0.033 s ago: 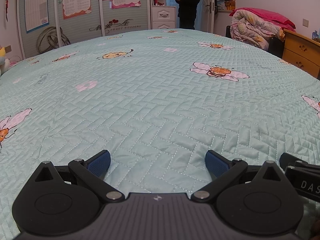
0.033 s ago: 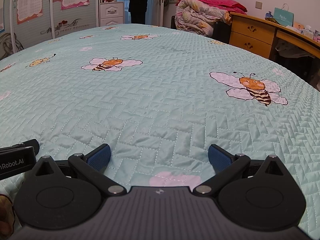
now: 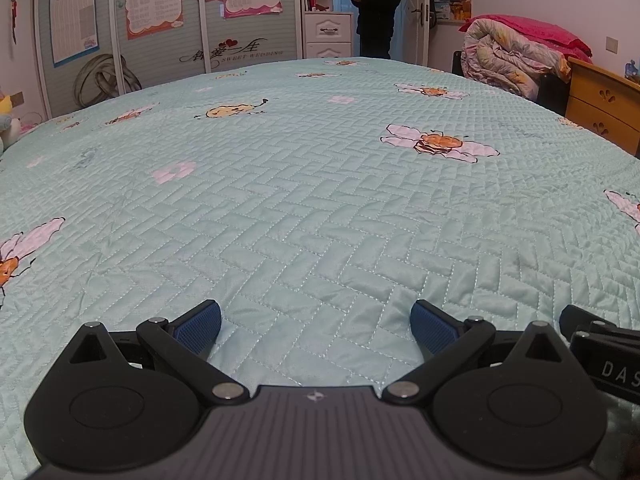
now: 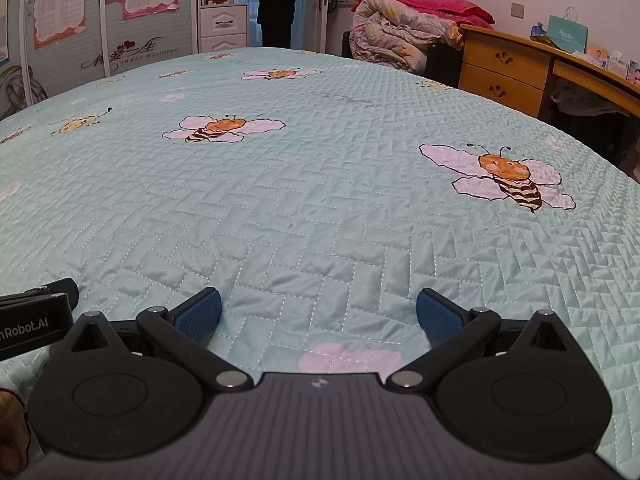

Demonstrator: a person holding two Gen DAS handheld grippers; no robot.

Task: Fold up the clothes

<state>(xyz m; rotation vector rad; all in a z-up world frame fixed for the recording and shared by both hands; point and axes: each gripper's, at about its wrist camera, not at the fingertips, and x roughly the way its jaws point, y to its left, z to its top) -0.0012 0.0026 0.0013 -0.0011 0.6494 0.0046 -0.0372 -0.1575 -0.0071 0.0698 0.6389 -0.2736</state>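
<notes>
No garment shows in either view. My left gripper (image 3: 315,316) hovers low over the near part of a pale green quilted bedspread (image 3: 304,208) printed with bees. Its blue pads (image 3: 200,326) stand wide apart, open, with only the quilt between them. My right gripper (image 4: 318,304) sits just to its right over the same bedspread (image 4: 320,208), also open and holding nothing. The two grippers are side by side: a black part of the right one shows at the left wrist view's right edge, and a part of the left one at the right wrist view's left edge.
A person in dark clothes (image 3: 378,8) stands at the doorway beyond the bed's far end. A rolled quilt with pink bedding (image 4: 404,32) lies at the far right, next to a wooden desk (image 4: 516,68). Wardrobe doors with posters (image 3: 160,20) line the far left.
</notes>
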